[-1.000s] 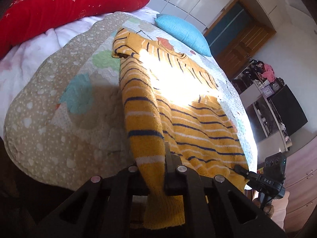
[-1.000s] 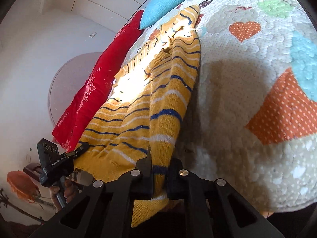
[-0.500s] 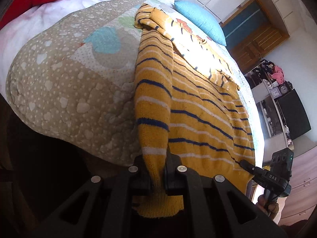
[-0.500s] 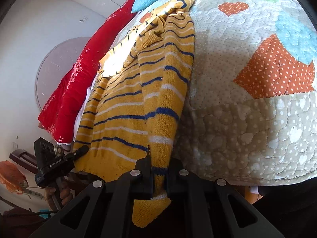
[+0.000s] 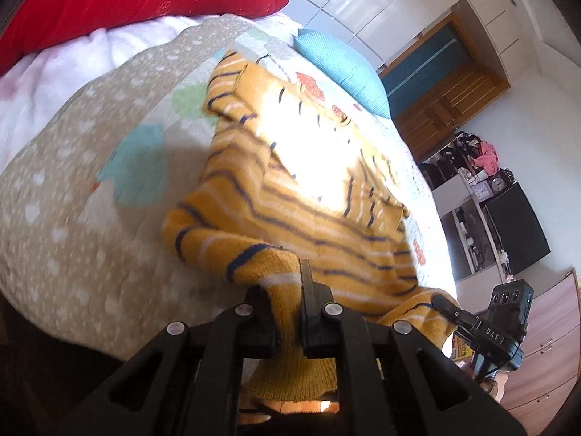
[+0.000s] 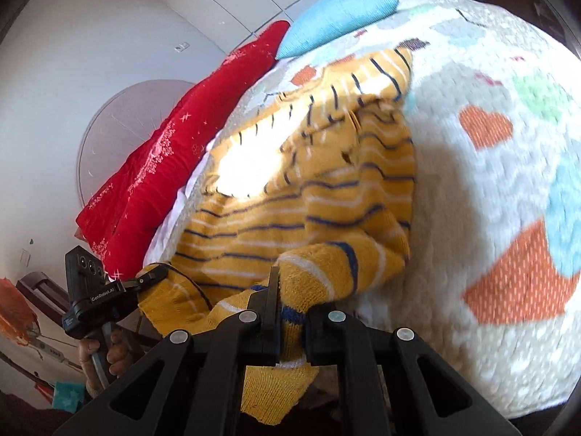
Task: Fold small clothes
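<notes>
A small yellow knit sweater (image 5: pixel 290 189) with navy and white stripes lies on the patchwork quilt (image 5: pixel 80 196), its near hem lifted and bunched. My left gripper (image 5: pixel 288 290) is shut on the left corner of the hem. My right gripper (image 6: pixel 290 290) is shut on the right corner of the hem; the sweater (image 6: pixel 308 189) rises in a hump in front of it. Each gripper shows in the other's view, the right gripper (image 5: pixel 446 303) at lower right and the left gripper (image 6: pixel 152 276) at lower left. Sunlight washes out the sweater's middle.
A red pillow (image 5: pixel 127 0) and a blue pillow (image 5: pixel 341 65) lie at the head of the bed. Wooden doors (image 5: pixel 446 98), shelves and a dark screen (image 5: pixel 515 225) stand past the bed's right side. The quilt's edge (image 6: pixel 435 381) drops off close to me.
Both grippers have moved up and forward over the bed with the hem. The sweater, stretched long before, now buckles into a fold near the grippers.
</notes>
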Motion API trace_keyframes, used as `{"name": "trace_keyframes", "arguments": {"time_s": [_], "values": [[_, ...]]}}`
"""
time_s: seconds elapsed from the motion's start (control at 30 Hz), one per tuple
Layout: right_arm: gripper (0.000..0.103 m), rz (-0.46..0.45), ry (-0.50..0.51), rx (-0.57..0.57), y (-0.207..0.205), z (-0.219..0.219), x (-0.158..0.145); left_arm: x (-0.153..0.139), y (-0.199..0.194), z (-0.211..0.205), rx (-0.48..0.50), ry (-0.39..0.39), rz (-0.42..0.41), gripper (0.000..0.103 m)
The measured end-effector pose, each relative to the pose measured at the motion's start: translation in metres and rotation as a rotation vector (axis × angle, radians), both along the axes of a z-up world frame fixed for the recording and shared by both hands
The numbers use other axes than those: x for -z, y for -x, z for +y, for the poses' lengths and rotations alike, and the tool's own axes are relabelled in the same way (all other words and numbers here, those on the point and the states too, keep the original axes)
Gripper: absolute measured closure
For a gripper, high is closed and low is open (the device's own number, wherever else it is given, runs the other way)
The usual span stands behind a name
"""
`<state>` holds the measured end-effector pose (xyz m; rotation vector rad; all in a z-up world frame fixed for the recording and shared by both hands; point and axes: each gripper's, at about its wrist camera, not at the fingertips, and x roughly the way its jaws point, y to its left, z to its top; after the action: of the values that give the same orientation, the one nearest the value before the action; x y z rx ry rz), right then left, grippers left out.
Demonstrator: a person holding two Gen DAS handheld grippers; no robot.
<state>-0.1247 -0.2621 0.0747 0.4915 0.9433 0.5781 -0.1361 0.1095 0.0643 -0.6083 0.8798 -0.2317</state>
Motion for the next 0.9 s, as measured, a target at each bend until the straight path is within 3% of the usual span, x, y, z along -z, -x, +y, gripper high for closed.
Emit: {"name": "trace_keyframes", "arguments": {"time_s": [0.1,0.2,0.33,0.4,0.47,0.53,0.57,0.6,0.7,0.77,0.8,0.87,0.9], "values": [[0.093,-0.061,0.007,-0.005,-0.050,0.009,-0.028,-0.028,-0.055,-0.005,-0.017,-0.026,-0.072,0.095],[0.093,-0.086,0.050,0.036,-0.111,0.020,-0.043,-0.040,-0.122,-0.005,-0.052,-0.016,-0.081,0.095],[0.090,-0.022,0.080,0.084,-0.195,0.038,-0.031,-0.022,-0.205,-0.002,-0.122,-0.062,-0.001,0.094],[0.080,0.042,0.110,0.102,-0.229,0.044,-0.014,-0.004,-0.233,0.006,-0.133,-0.044,0.080,0.094],[0.072,0.093,0.117,0.103,-0.249,0.045,0.001,0.008,-0.244,0.018,-0.145,0.033,0.128,0.086],[0.068,0.111,0.096,0.105,-0.260,0.040,0.007,0.008,-0.245,0.025,-0.146,0.102,0.117,0.069],[0.064,0.112,0.078,0.104,-0.262,0.036,0.008,0.004,-0.243,0.027,-0.141,0.117,0.096,0.055],[0.060,0.108,0.061,0.105,-0.262,0.032,0.007,-0.002,-0.242,0.029,-0.139,0.117,0.075,0.044],[0.053,0.095,0.009,0.116,-0.259,0.019,0.002,-0.016,-0.234,0.030,-0.153,0.067,0.028,0.029],[0.046,0.079,-0.003,0.120,-0.255,0.014,-0.003,-0.023,-0.230,0.028,-0.149,0.029,0.013,0.027],[0.032,0.059,0.012,0.135,-0.252,0.013,-0.008,-0.025,-0.228,0.026,-0.141,0.012,0.011,0.027],[0.018,0.002,0.050,0.175,-0.245,0.007,-0.019,-0.028,-0.223,0.020,-0.125,-0.019,0.003,0.027],[0.018,-0.014,0.058,0.185,-0.244,0.005,-0.024,-0.029,-0.221,0.015,-0.109,-0.040,-0.002,0.027]]}}
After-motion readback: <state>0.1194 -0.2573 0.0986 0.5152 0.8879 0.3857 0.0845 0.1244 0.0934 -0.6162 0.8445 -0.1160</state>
